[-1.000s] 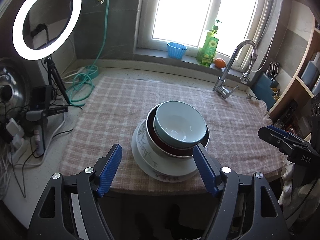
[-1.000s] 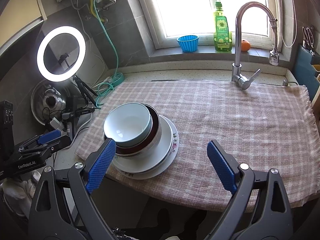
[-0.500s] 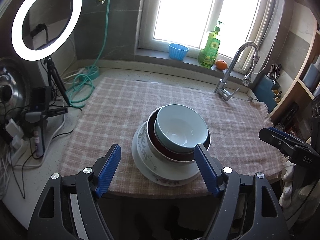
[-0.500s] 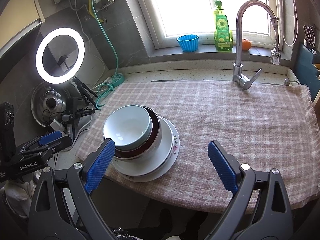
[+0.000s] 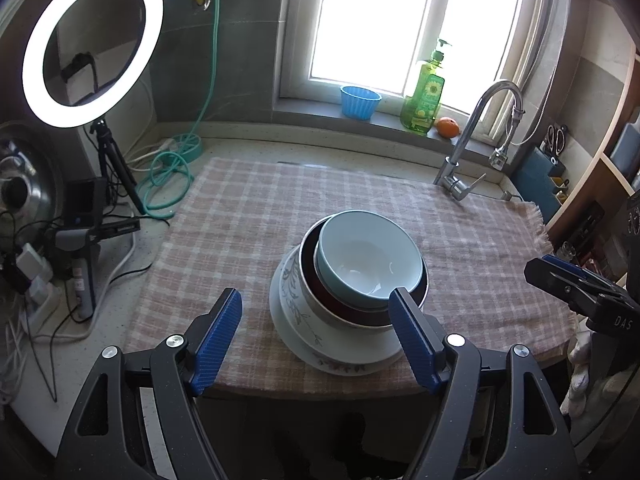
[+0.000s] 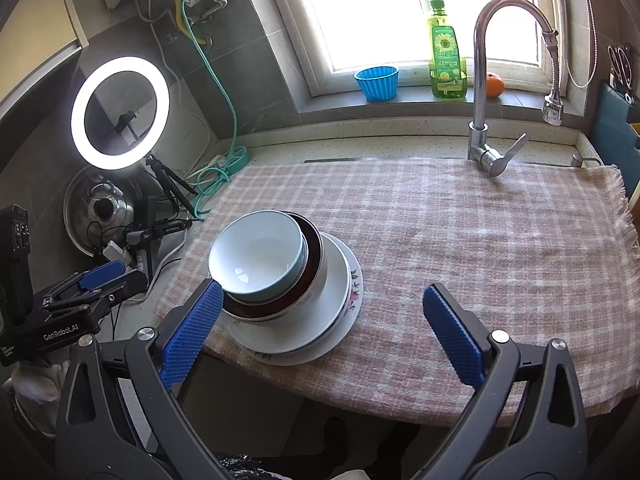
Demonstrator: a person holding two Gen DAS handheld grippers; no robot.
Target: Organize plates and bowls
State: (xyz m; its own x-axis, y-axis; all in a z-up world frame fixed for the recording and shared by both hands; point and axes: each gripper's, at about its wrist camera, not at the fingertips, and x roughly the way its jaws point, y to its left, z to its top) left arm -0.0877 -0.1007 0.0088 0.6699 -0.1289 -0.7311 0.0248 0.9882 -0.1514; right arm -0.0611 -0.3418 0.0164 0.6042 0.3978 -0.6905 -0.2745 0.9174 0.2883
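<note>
A stack of dishes sits near the front edge of the checked cloth (image 5: pixel 248 216). A light blue bowl (image 5: pixel 368 260) lies on top, inside a dark red bowl (image 5: pixel 320 292), on a white floral bowl (image 5: pixel 292 292) and a white plate (image 5: pixel 348 356). The stack also shows in the right wrist view, with the blue bowl (image 6: pixel 256 252) on top of the plate (image 6: pixel 320 320). My left gripper (image 5: pixel 316 336) is open and empty, just in front of the stack. My right gripper (image 6: pixel 320 332) is open and empty, with the stack at its left finger.
A faucet (image 6: pixel 484 80) stands at the back right. A blue cup (image 6: pixel 376 80), a green soap bottle (image 6: pixel 444 52) and an orange (image 6: pixel 494 84) sit on the windowsill. A ring light (image 5: pixel 92 44), cables and a pot lid (image 6: pixel 96 212) crowd the left counter.
Both grippers have drawn back and up a little from the stack. The dishes have not moved.
</note>
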